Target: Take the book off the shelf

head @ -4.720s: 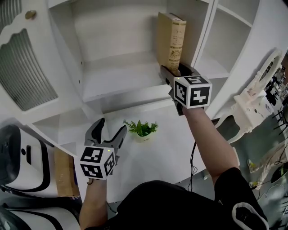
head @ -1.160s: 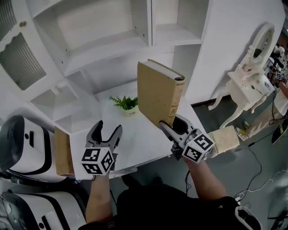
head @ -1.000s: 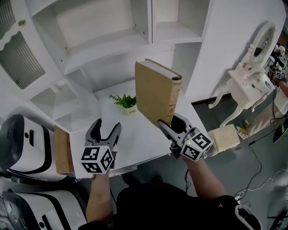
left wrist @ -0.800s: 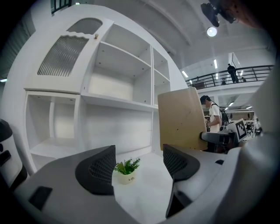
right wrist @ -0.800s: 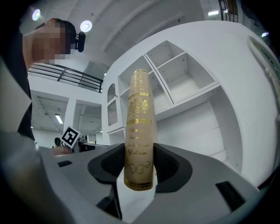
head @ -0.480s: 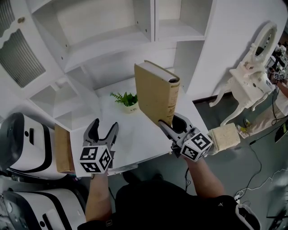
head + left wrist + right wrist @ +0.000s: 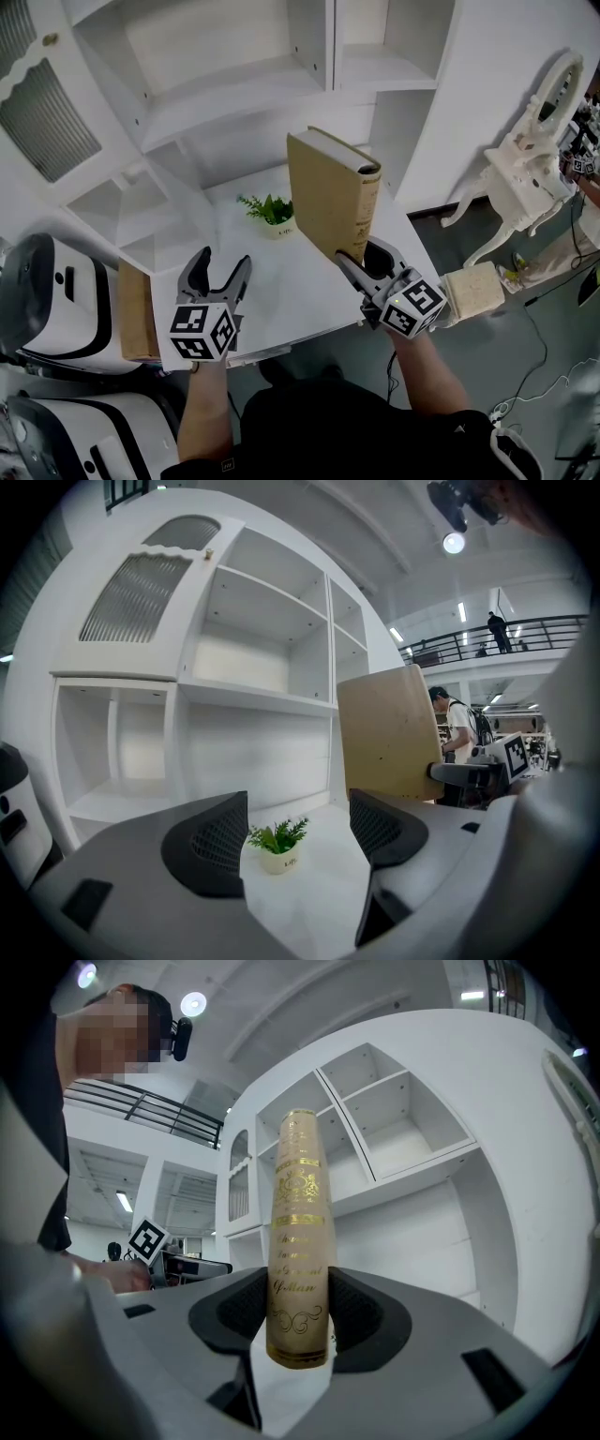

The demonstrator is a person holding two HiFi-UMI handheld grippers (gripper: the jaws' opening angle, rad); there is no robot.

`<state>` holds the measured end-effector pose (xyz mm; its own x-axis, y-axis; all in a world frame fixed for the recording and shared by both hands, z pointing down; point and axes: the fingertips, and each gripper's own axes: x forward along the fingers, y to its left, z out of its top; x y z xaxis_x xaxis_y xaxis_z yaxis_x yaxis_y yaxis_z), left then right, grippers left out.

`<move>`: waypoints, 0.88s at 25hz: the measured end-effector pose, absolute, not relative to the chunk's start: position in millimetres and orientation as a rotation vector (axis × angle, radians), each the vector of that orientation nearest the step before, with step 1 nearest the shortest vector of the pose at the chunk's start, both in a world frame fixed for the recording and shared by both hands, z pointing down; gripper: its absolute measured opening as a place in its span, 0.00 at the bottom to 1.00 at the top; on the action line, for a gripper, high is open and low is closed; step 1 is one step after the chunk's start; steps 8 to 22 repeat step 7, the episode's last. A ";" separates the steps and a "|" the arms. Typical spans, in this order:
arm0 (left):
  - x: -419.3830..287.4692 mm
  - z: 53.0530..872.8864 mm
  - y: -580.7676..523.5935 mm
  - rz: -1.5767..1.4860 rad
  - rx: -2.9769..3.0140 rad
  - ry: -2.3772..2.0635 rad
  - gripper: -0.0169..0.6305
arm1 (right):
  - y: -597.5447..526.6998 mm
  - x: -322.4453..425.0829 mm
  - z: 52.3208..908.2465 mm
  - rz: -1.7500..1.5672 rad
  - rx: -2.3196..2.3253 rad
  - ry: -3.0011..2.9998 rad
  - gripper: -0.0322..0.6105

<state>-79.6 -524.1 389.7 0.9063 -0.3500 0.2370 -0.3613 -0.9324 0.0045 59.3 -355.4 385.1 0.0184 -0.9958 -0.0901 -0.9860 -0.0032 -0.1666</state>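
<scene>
The right tool (image 7: 367, 262) clamps the lower end of the book (image 7: 330, 197) and holds it upright in the air above the right side of the surface (image 7: 291, 295), clear of the shelf (image 7: 225, 89). The left tool (image 7: 218, 274), jaws apart and empty, hovers over the near left edge, with the plant (image 7: 273, 212) farther off.
</scene>
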 end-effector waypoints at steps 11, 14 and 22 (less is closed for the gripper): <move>-76.3 393.7 -533.2 0.380 3.017 -0.563 0.57 | -364.7 62.5 386.4 -0.082 -2.109 2.080 0.37; -76.3 393.7 -533.2 0.380 3.017 -0.563 0.57 | -364.7 62.5 386.4 -0.082 -2.109 2.080 0.37; -76.3 393.7 -533.2 0.380 3.017 -0.563 0.57 | -364.7 62.5 386.4 -0.082 -2.109 2.080 0.37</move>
